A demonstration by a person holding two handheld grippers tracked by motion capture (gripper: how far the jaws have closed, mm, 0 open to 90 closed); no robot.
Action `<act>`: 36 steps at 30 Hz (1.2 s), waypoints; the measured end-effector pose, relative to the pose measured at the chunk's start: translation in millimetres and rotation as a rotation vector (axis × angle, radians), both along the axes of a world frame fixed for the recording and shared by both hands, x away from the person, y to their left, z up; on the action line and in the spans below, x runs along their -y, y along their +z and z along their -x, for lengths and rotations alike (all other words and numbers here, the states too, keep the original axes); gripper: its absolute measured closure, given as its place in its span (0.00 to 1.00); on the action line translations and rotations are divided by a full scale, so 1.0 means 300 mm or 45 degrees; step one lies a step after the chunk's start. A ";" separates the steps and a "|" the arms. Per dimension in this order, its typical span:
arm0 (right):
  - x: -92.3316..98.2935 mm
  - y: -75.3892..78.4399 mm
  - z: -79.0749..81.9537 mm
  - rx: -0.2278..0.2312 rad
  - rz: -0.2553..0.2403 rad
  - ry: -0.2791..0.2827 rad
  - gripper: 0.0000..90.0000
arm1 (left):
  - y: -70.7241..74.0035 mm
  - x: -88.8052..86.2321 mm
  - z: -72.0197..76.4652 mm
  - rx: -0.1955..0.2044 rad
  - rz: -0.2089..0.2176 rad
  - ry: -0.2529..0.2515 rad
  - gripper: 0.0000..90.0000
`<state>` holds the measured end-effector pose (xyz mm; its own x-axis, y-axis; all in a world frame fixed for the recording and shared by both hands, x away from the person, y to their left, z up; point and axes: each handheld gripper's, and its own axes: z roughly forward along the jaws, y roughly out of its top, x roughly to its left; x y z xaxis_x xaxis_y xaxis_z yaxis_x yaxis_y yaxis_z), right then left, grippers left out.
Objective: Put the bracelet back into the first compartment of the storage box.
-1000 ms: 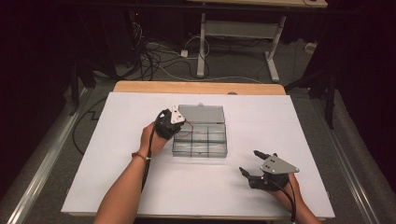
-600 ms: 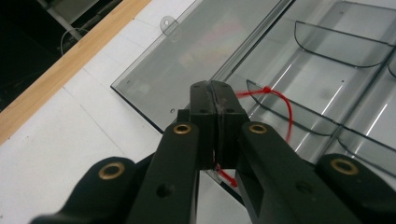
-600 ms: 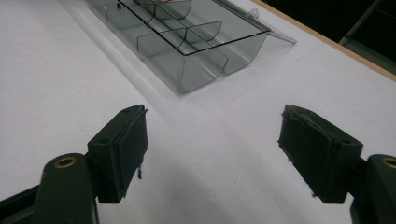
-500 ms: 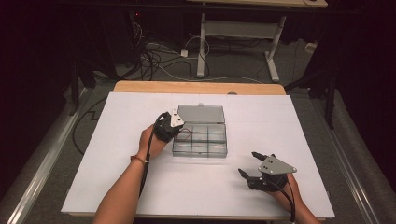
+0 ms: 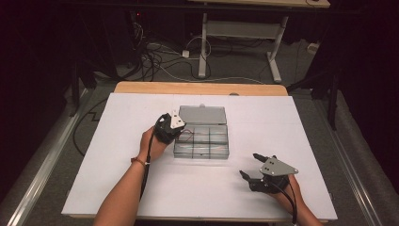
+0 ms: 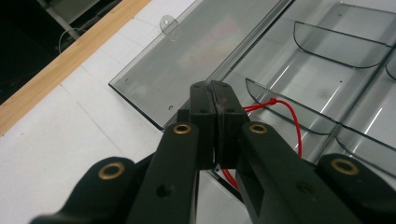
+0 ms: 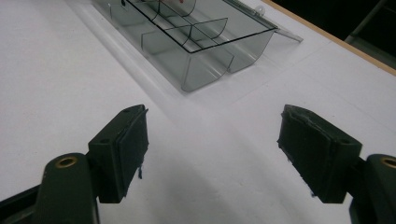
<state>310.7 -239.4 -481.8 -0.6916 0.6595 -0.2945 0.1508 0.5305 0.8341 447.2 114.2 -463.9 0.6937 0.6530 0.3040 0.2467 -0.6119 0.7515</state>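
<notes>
- High view: a clear plastic compartment box [image 5: 202, 141] sits near the centre of the white table [image 5: 117, 179], with its lid [image 5: 201, 115] folded open flat toward 12 o'clock.
- High view: the left gripper [image 5: 181, 134] is at the 9 o'clock edge of the box, over the nearest left compartment, held by the left hand [image 5: 153, 143].
- Left gripper view: the two black jaws are pressed together, pad against pad.
- Left gripper view: a thin red wire [image 6: 285, 116] emerges from between or just behind the closed pads and loops toward 3 o'clock over a curved divider of the box [image 6: 327, 88]. The pads appear to pinch the wire; the exact contact point is hidden by the jaws.
- Left gripper view: the open lid [image 6: 196, 60] lies at 11 o'clock from the jaw tips, flat on the table, its small hanging tab at the far edge.
- High view: the right gripper [image 5: 251, 165] is on the table at 5 o'clock from the box, well apart from it, held by the right hand [image 5: 287, 193].
- Right gripper view: the jaws stand wide apart with nothing between them; bare white table [image 7: 210, 154] shows in the gap.
- Right gripper view: the box [image 7: 196, 42] lies at 12 o'clock beyond the jaws, its curved compartment floors visible through the clear wall.
</notes>
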 end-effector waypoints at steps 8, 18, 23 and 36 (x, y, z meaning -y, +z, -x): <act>0.000 0.000 -0.001 0.003 0.000 -0.004 0.27 | 0.020 -0.015 0.010 0.042 0.037 -0.003 0.93; -0.006 -0.004 -0.002 -0.002 0.002 -0.002 0.27 | 0.052 -0.028 0.039 0.098 0.075 -0.013 0.91; -0.007 -0.004 -0.002 -0.003 0.002 -0.005 0.27 | 0.059 -0.027 0.059 0.112 0.096 -0.027 0.91; -0.013 -0.006 -0.002 -0.003 0.011 -0.004 0.27 | 0.054 -0.035 0.116 0.156 0.148 -0.051 0.75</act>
